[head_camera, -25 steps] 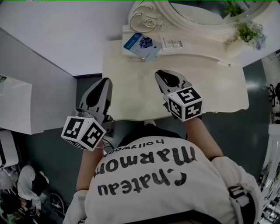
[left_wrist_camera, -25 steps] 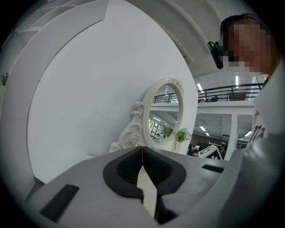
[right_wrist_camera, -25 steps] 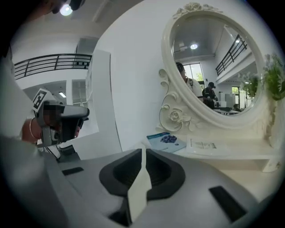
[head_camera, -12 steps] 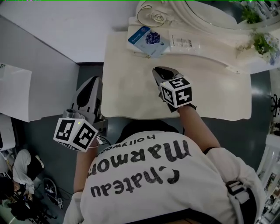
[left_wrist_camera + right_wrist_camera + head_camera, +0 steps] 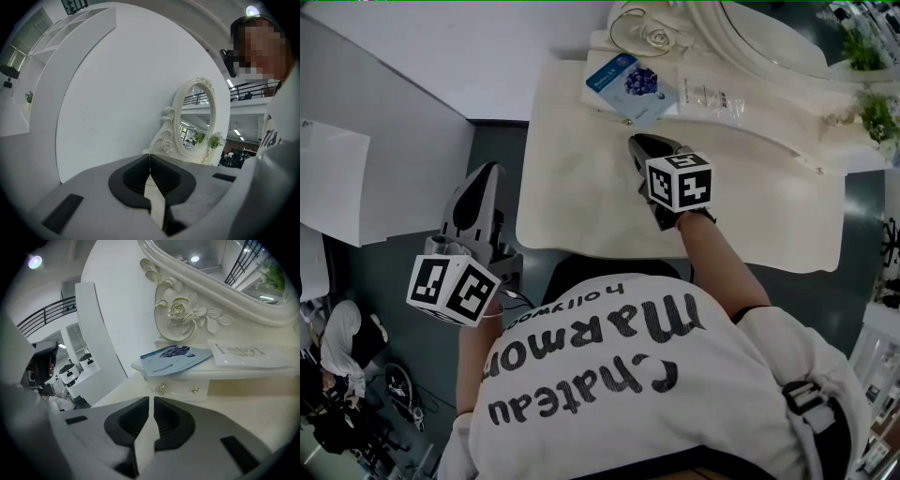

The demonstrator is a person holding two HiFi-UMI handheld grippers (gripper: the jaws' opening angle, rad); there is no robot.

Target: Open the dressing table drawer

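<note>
**Both tongs shut, drawer closed**

On my left, the left tongs point(image 5: 481, 173) hang just off the tabletop's point(image 5: 581, 202) left edge. Their jaws are pressed together with nothing between them. Ahead of them I see the oval mirror point(image 5: 198, 117).

The small drawer point(image 5: 180, 391) sits closed at the back of the tabletop, under a low shelf, with two little knobs on its front. A blue packet point(image 5: 173, 356) lies on the shelf above it.

The right tongs point(image 5: 151, 401) hover over the tabletop, aimed at that drawer but apart from it, jaws closed and empty. A white packet point(image 5: 246, 355) lies farther right.
</note>
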